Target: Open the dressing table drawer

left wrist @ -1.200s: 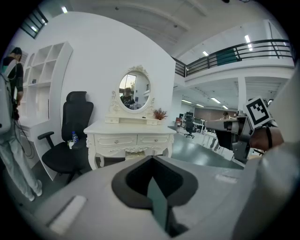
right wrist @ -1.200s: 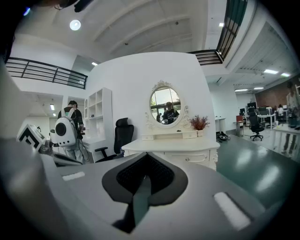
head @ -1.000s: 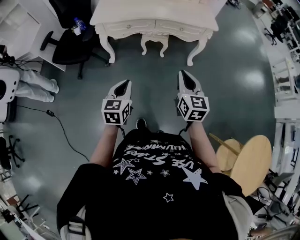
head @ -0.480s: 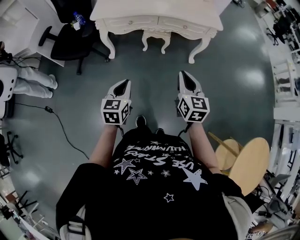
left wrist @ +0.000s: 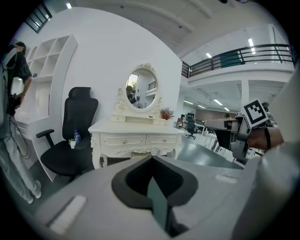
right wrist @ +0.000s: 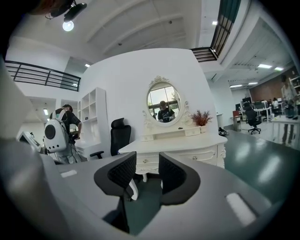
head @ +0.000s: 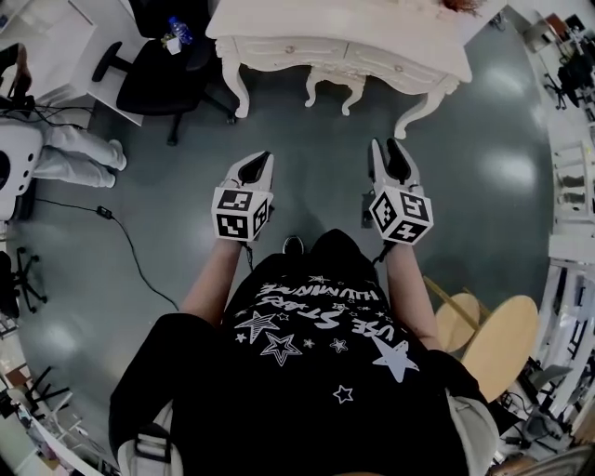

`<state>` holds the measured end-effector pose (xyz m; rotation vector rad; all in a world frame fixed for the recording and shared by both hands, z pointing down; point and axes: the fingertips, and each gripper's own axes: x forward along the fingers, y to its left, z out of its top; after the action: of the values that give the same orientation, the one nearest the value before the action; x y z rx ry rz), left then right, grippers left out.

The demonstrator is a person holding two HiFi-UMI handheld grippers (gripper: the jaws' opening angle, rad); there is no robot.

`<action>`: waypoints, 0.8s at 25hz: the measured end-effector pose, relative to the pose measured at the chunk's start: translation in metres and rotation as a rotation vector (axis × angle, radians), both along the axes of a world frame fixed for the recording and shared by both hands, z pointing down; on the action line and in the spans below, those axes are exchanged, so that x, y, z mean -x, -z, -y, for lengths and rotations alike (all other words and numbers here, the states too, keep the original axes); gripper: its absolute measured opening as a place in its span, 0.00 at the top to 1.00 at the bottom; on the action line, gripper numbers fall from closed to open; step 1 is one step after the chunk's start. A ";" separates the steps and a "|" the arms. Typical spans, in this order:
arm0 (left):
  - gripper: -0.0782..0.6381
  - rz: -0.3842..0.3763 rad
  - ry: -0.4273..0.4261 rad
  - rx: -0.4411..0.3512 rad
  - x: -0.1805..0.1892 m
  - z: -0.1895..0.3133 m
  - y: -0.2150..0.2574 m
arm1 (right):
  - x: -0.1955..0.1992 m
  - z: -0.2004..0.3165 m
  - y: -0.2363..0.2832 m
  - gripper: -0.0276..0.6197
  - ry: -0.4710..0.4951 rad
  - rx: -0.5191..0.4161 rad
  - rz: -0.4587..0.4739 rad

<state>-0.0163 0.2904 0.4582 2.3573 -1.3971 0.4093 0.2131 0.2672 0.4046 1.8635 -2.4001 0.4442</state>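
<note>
The white dressing table (head: pixel 344 28) stands ahead of me across the floor, with two knobbed drawers in its front: one on the left (head: pixel 290 49) and one on the right (head: pixel 386 61). Both drawers are closed. My left gripper (head: pixel 261 160) is held in the air well short of the table, shut and empty. My right gripper (head: pixel 390 152) hangs level with it, open with nothing between its pads. In the left gripper view the table (left wrist: pixel 136 136) sits beyond the shut jaws (left wrist: pixel 152 180). The right gripper view shows the table (right wrist: pixel 187 150) behind the open gripper (right wrist: pixel 143 176).
A black office chair (head: pixel 158 79) with a bottle on its seat stands left of the table. A person in white trousers (head: pixel 65 158) is at the far left, near a cable (head: pixel 121 246) on the floor. Round wooden stools (head: pixel 493 325) are at my right.
The table now lies lower and nearer in the head view as I have moved toward it. Both grippers keep their height, spacing and jaw states.
</note>
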 end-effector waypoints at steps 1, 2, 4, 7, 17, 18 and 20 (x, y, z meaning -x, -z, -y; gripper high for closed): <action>0.89 0.002 0.000 0.003 0.004 0.001 -0.001 | 0.003 0.002 -0.003 0.66 -0.001 0.010 0.002; 0.89 0.003 0.001 0.005 0.007 0.003 -0.001 | 0.006 0.003 -0.006 0.62 0.001 0.022 0.004; 0.89 -0.001 0.007 0.008 0.015 0.008 -0.001 | 0.013 0.010 -0.010 0.58 0.007 0.042 0.006; 0.89 -0.008 0.026 0.007 0.025 0.021 -0.001 | 0.022 0.028 -0.012 0.57 0.017 0.048 0.008; 0.89 -0.007 0.091 0.038 0.044 0.096 -0.015 | 0.045 0.136 -0.028 0.58 0.094 0.064 0.023; 0.89 -0.002 0.096 0.042 0.046 0.109 -0.017 | 0.046 0.153 -0.030 0.58 0.096 0.063 0.030; 0.89 0.008 0.108 0.047 0.048 0.139 -0.020 | 0.048 0.186 -0.033 0.58 0.104 0.064 0.039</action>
<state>-0.0648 0.1519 0.4786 2.2341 -1.4939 0.4170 0.1651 0.0813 0.4378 1.7109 -2.4619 0.5471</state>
